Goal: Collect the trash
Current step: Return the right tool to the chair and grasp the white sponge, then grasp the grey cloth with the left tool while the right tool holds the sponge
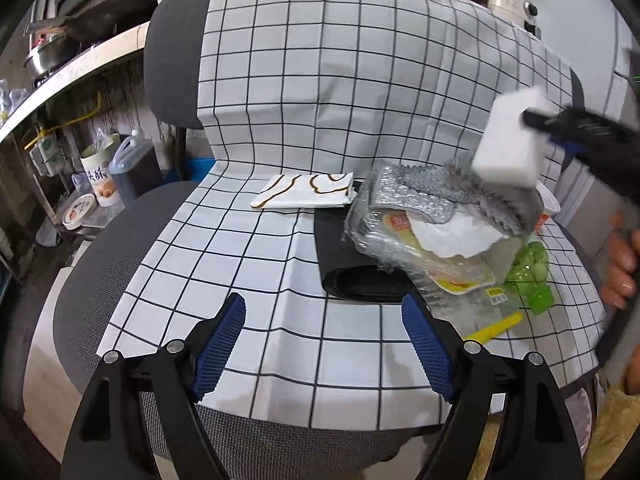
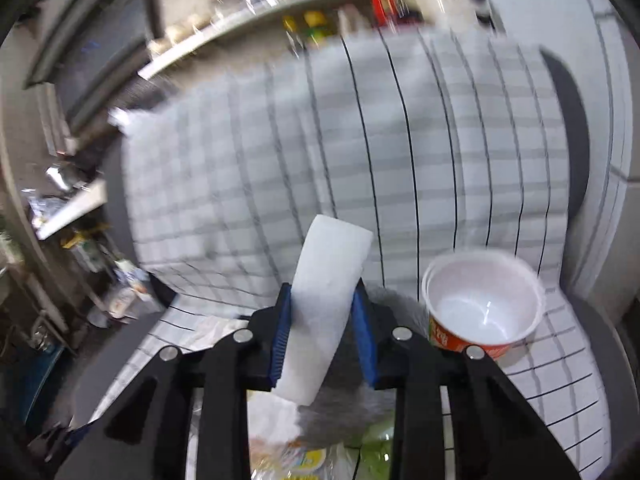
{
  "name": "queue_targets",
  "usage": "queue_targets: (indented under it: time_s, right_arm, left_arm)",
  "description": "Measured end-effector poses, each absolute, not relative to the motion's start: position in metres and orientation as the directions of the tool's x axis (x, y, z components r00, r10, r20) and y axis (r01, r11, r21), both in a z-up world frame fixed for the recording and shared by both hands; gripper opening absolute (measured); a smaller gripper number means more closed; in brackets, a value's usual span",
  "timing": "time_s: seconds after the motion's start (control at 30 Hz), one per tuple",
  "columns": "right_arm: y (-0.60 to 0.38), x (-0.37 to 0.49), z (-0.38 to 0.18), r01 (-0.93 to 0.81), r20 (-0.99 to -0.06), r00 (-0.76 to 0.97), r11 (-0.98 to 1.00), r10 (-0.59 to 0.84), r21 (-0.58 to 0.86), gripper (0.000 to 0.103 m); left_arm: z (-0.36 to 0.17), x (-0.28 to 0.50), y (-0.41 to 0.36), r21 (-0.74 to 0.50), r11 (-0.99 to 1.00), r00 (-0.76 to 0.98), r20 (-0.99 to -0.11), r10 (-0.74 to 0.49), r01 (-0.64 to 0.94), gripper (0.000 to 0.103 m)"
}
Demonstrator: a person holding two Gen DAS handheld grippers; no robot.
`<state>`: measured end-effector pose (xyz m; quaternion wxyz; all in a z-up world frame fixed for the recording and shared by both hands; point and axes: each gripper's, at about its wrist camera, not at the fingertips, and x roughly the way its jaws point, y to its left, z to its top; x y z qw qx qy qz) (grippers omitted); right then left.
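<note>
Here, in the left wrist view, the left claw (image 1: pixel 324 320) stands wide open with nothing between its blue pads, hovering over the front of a chair seat covered by a white checked cloth (image 1: pixel 240 248). Just ahead of the claw lies a flat black pouch (image 1: pixel 352 256), and beyond that a folded white napkin with brown lines (image 1: pixel 306 191). Ahead and to the right of the claw sits the trash heap: a crinkled clear plastic tray (image 1: pixel 400 240) with a grey fluffy cloth (image 1: pixel 472 192) and white crumpled paper (image 1: pixel 452 236) on top, a green plastic bottle (image 1: pixel 528 272) beside it, and a yellow strip (image 1: pixel 496 326) at its near edge. Above the heap, to the far right, the right claw (image 1: pixel 536 120) holds a white foam block (image 1: pixel 510 146) in the air, clear of the pile. A person's hand (image 1: pixel 620 264) shows at the right edge. In the right wrist view, which is blurred, the right claw (image 2: pixel 324 336) is closed on the white foam block (image 2: pixel 326 300), its blue pads pressing both sides while the block sticks out ahead of and below the fingers. Just right of the claw stands an empty white paper cup with a red band (image 2: pixel 480 304) on the checked cloth (image 2: pixel 400 160). Under the claw the grey cloth (image 2: pixel 352 404) and the green bottle (image 2: pixel 376 444) lie partly hidden.
</note>
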<state>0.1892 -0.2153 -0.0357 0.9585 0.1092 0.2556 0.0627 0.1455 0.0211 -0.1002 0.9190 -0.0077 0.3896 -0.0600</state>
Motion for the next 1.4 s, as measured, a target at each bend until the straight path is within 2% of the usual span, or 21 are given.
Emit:
queue_targets:
  time_s: [0.07,0.2,0.53,0.77,1.03,1.1,1.17,1.2,1.23,1.27,1.4]
  right_arm:
    - [-0.224,0.161,-0.021,-0.108,-0.438,0.874,0.964,0.209,0.245,0.029]
    - [-0.252,0.111,-0.011,-0.084,-0.414,0.895,0.974,0.168,0.212,0.029]
    - [-0.307,0.041,-0.049,0.057,-0.471,0.882,0.994,-0.007,0.092,0.030]
    - [-0.341,0.036,-0.072,0.090,-0.483,0.876,0.977,0.015,0.194,0.031]
    - [-0.363,0.042,-0.088,0.099,-0.491,0.870,0.961,0.043,0.258,0.032]
    - [-0.367,0.043,-0.092,0.097,-0.497,0.866,0.958,0.053,0.270,0.032]
    - [-0.367,0.042,-0.094,0.094,-0.498,0.866,0.958,0.055,0.270,0.032]
    - [-0.366,0.042,-0.094,0.090,-0.497,0.866,0.959,0.057,0.267,0.032]
    - [-0.366,0.041,-0.094,0.088,-0.493,0.868,0.961,0.055,0.262,0.032]
    - [-0.365,0.041,-0.093,0.087,-0.489,0.871,0.963,0.050,0.254,0.032]
    - [-0.360,0.033,-0.086,0.092,-0.466,0.884,0.969,0.027,0.231,0.032]
  left_arm:
    - [-0.096,0.143,0.014,-0.062,0.991,0.695,-0.708,-0.127,0.119,0.080]
    - [-0.089,0.143,-0.009,-0.070,0.983,0.695,-0.698,-0.171,0.171,0.080]
    - [-0.077,0.158,-0.094,-0.087,0.932,0.671,-0.671,-0.316,0.352,0.080]
    - [-0.072,0.191,-0.155,-0.102,0.893,0.626,-0.678,-0.385,0.438,0.080]
    - [-0.096,0.253,-0.184,-0.089,0.921,0.570,-0.761,-0.309,0.380,0.079]
    - [-0.102,0.262,-0.183,-0.115,0.919,0.545,-0.774,-0.321,0.378,0.072]
    - [-0.105,0.265,-0.181,-0.133,0.915,0.535,-0.775,-0.336,0.382,0.046]
    - [-0.104,0.266,-0.179,-0.140,0.913,0.538,-0.770,-0.344,0.384,0.038]
    - [-0.100,0.264,-0.177,-0.139,0.910,0.553,-0.755,-0.352,0.390,0.016]
    - [-0.096,0.261,-0.176,-0.133,0.911,0.572,-0.740,-0.354,0.391,0.009]
    - [-0.048,0.235,-0.156,-0.121,0.903,0.698,-0.595,-0.397,0.411,0.007]
